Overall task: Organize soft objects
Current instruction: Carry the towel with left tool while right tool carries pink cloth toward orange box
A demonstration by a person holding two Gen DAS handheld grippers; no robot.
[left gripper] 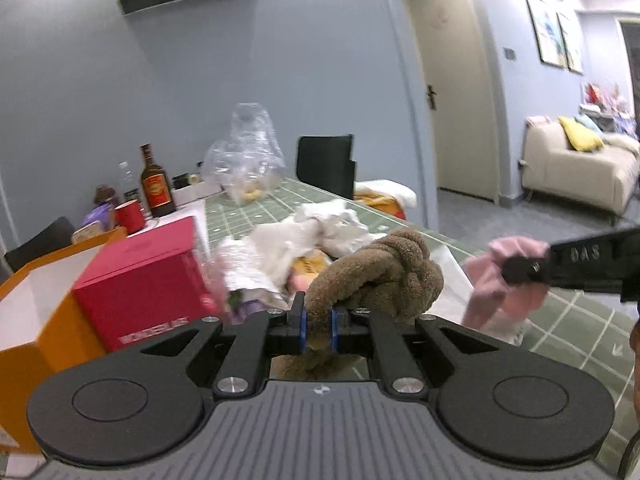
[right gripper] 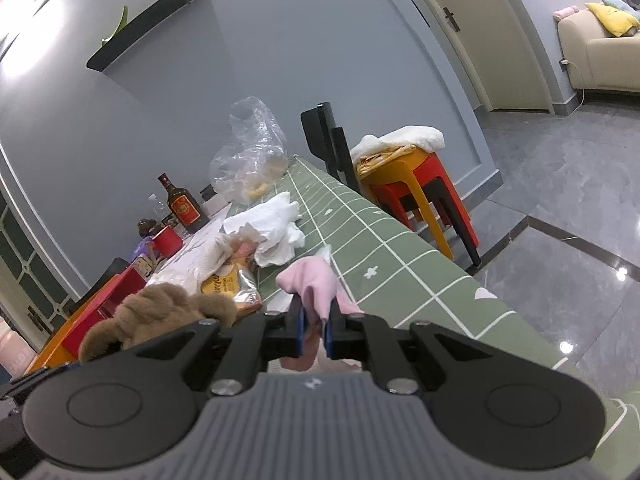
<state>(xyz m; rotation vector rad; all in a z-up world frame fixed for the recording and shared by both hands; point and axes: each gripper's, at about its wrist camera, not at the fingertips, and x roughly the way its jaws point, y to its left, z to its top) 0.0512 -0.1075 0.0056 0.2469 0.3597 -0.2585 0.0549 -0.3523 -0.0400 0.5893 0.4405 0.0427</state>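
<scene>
My left gripper is shut on a brown knotted plush cushion, lifted above the green checked tablecloth. The same brown cushion shows at the lower left of the right wrist view. My right gripper is shut on a pink soft cloth, held over the table's edge. In the left wrist view that pink cloth hangs from the right gripper's fingers at the right. A heap of white crumpled cloths lies on the table beyond the cushion.
A red box and an orange box stand at the left. A brown bottle, a red cup and a clear plastic bag sit farther back. A black chair and stacked stools stand beside the table.
</scene>
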